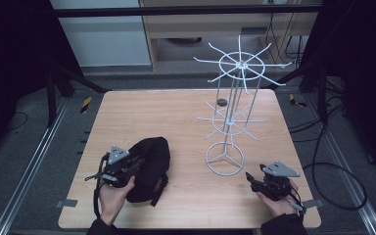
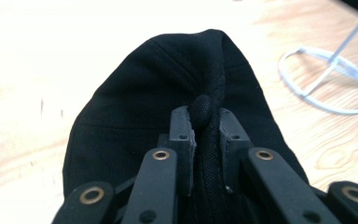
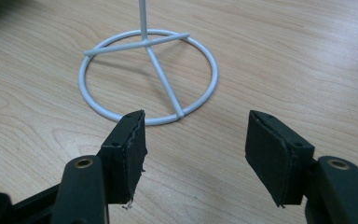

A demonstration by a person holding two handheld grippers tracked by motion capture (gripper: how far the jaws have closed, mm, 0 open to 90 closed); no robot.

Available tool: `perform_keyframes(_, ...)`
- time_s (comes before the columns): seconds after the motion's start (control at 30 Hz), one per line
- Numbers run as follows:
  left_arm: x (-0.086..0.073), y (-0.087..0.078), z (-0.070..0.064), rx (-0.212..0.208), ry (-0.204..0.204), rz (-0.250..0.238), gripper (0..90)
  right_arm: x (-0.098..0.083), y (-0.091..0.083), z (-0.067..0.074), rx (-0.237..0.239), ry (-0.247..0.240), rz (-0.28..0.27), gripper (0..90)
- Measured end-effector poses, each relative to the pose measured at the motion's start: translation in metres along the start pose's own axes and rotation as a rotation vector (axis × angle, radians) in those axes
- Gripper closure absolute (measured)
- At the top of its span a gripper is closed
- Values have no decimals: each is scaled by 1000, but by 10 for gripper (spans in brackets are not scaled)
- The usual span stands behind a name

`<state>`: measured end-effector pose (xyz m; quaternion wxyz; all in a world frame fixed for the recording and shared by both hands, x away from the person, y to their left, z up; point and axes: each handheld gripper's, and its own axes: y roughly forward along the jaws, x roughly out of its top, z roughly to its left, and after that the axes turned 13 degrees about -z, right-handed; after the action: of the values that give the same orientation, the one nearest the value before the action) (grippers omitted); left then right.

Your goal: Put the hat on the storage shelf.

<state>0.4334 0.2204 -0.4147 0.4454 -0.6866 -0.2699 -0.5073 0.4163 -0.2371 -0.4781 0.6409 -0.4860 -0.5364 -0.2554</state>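
A black cloth cap (image 1: 149, 166) lies on the wooden table (image 1: 176, 112) at the front left. My left gripper (image 1: 134, 164) is shut on the cap; in the left gripper view its pads (image 2: 184, 135) pinch a raised fold and seam of the black cap (image 2: 168, 84). A white wire display stand (image 1: 232, 103) with two tiers of radiating hooks rises at the centre right, its ring base (image 3: 147, 77) flat on the wood. My right gripper (image 1: 252, 180) rests at the front right, just before that base, and my right gripper (image 3: 196, 149) is open with bare table between its fingers.
A small dark round object (image 1: 221, 102) lies on the table behind the stand. Metal rails (image 1: 34, 156) run along both sides of the table, and cables (image 1: 333, 166) trail on the floor at the right.
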Motion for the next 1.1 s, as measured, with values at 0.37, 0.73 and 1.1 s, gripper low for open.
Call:
perform_keyframes(0.37, 24, -33, 3, -92, -21, -198, 793, -1, 0, -1, -5, 0, -5, 377)
perform_keyframes(0.73, 50, -61, -4, -158, -9, -346, 794, -1, 1, -2, -10, -6, -9, 369)
perform_keyframes(1.1, 74, -76, -15, -226, 13, -456, 795, -2, 1, -2, -15, -11, -10, 365)
